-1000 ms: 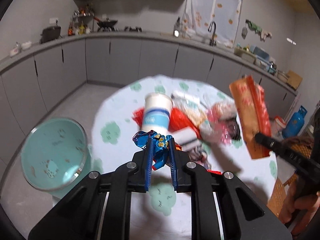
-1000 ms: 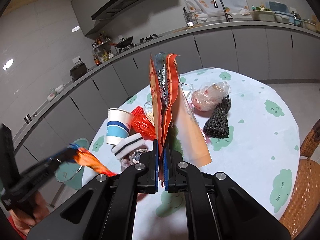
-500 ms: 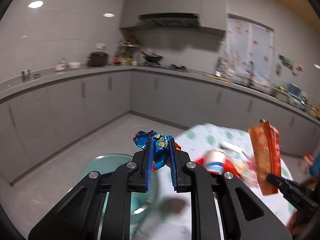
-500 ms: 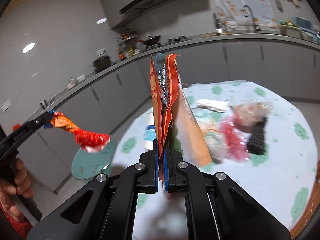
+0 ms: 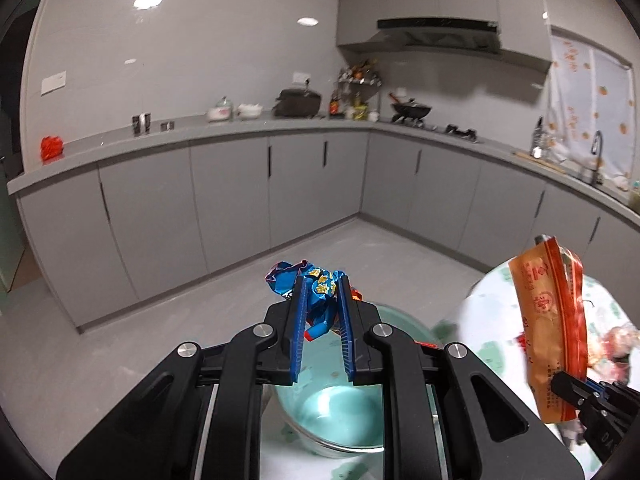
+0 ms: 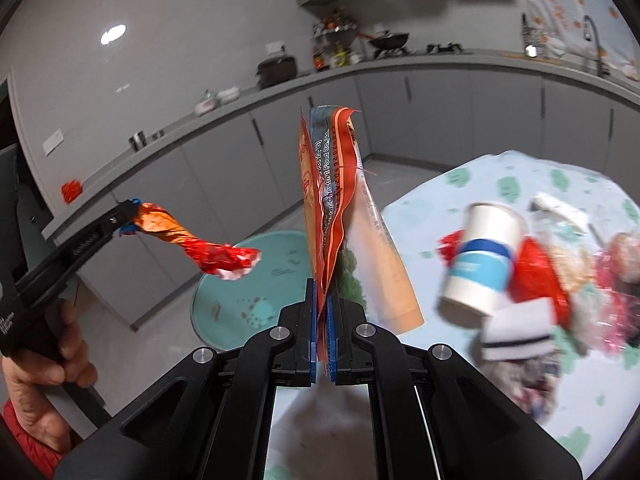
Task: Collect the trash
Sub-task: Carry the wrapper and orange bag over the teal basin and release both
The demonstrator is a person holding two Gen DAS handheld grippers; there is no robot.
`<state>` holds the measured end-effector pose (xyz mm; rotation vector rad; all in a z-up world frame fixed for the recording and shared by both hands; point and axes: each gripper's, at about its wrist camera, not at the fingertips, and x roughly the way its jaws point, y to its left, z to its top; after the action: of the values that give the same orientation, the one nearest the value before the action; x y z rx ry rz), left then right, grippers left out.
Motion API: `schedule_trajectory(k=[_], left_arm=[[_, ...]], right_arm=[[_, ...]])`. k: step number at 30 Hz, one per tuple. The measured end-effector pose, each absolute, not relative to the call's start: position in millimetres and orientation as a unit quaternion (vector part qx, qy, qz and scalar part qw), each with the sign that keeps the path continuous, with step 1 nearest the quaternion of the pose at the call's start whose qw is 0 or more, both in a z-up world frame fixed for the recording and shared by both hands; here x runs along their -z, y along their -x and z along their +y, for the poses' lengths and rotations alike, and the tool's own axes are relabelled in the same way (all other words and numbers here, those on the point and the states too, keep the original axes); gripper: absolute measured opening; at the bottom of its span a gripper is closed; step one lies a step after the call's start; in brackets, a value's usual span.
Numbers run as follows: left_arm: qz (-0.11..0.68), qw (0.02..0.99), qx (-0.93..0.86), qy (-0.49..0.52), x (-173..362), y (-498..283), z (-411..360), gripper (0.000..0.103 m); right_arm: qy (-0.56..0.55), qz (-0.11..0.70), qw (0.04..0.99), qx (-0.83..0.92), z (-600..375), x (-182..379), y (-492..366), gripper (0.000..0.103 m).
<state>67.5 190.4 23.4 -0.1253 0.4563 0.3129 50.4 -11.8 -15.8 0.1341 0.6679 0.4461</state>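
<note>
In the left wrist view my left gripper (image 5: 322,285) is shut on a crumpled blue foil wrapper (image 5: 316,300), held over the teal waste bin (image 5: 340,412) on the floor. From the right wrist view the same wrapper (image 6: 200,245) shows its orange and red side, hanging from the left gripper (image 6: 129,216) above the bin (image 6: 280,264). My right gripper (image 6: 322,293) is shut on a tall orange snack bag (image 6: 332,200) that stands upright between its pads, at the table's edge beside the bin. The bag (image 5: 548,320) also appears at the right of the left wrist view.
The round table (image 6: 520,176) with a green-patterned cloth carries a paper cup (image 6: 480,256), red netting (image 6: 536,272), a white striped sponge (image 6: 516,332) and other blurred wrappers. A person's hand (image 6: 36,360) holds the left gripper's handle. Grey cabinets (image 5: 240,200) line the walls behind open floor.
Both grippers have swung left, away from the table and towards the teal bin, still holding their trash. The table has slid to the right in both views.
</note>
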Motion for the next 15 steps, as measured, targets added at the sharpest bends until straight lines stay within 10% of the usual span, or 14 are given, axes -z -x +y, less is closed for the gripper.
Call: schedule_trajectory(k=[15], left_arm=[[0.296,0.938,-0.171,0.058,44,-118,218,0.016]], right_arm=[[-0.047,0.392,0.886,-0.244,54,64,-112,0.005]])
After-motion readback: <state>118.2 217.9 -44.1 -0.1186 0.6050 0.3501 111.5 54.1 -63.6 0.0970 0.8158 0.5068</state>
